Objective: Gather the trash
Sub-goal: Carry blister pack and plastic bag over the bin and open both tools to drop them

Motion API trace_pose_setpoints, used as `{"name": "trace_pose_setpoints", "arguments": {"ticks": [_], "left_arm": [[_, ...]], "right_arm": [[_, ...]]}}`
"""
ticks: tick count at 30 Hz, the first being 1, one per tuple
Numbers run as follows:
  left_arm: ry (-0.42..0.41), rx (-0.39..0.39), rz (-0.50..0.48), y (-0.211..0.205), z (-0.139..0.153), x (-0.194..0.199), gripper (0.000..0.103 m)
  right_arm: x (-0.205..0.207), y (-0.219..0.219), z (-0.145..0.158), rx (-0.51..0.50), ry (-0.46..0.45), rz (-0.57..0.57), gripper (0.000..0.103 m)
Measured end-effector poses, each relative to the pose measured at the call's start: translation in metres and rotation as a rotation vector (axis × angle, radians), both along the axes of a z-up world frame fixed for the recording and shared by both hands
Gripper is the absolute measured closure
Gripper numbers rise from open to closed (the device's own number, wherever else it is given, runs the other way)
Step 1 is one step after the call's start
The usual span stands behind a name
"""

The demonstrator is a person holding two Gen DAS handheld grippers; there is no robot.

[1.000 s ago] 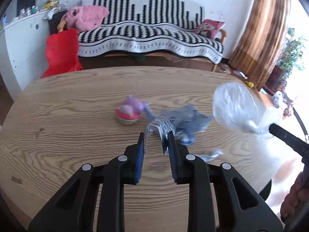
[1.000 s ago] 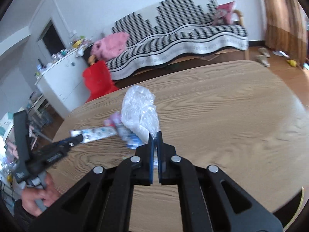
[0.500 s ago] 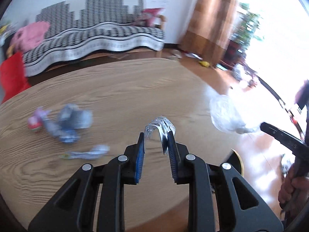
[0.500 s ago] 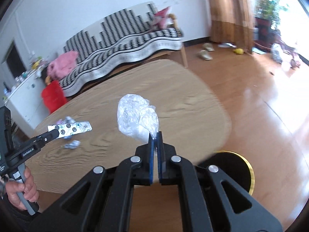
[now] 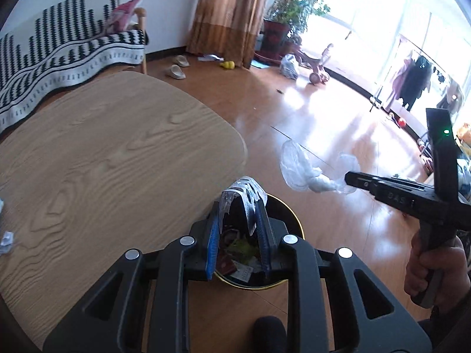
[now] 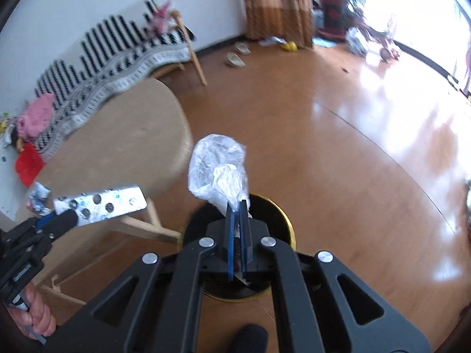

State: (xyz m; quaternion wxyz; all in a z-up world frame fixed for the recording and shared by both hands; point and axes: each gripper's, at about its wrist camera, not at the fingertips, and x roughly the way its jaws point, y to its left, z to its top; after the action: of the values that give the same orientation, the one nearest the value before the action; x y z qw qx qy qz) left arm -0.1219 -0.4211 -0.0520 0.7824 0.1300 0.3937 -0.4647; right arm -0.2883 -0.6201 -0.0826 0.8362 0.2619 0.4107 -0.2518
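Table edge point(image 5: 235, 135): I see open floor past it.
Bin point(image 5: 290, 214): one (black, gold rim), under both grippers.
Left gripper point(image 5: 238, 214): pinching one blister pack point(image 5: 244, 189).
Right gripper point(image 6: 239, 206): pressed together on one plastic bag point(image 6: 216, 170).

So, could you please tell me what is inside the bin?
The bin holds scraps: something yellow-green, a dark red wrapper, pale paper. The left gripper hides the rest.

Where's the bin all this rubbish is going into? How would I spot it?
Start from the wooden table and follow its rounded end down to the shiny brown floor. The bin stands there, right beside the table leg: a round black can with a thin gold rim, wrappers already inside. Nothing else on that stretch of floor is round and gold-edged.
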Motion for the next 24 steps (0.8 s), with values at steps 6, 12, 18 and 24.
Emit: {"name": "trace_pose_setpoints", "arguments": {"ticks": [6,12,18,24], "left_arm": [[0.0,0.028,-0.026,-0.025,-0.015,-0.003,0.08],[0.002,0.042,-0.033,-0.032,-0.022,-0.002,0.08],[0.006,0.05,-0.035,-0.038,-0.026,-0.003,0.08],[0.0,0.063,-0.038,-0.042,-0.031,-0.001,0.08]], "right_arm": [[0.009,-0.01,-0.054,0.13,0.134,-0.011,0.099],[0.024,-0.009,-0.09,0.258,0.185,-0.014,0.099],[0.038,-0.002,-0.092,0.271,0.193,0.009,0.099],[0.042,0.0,-0.091,0.27,0.198,0.023,0.099]]}}
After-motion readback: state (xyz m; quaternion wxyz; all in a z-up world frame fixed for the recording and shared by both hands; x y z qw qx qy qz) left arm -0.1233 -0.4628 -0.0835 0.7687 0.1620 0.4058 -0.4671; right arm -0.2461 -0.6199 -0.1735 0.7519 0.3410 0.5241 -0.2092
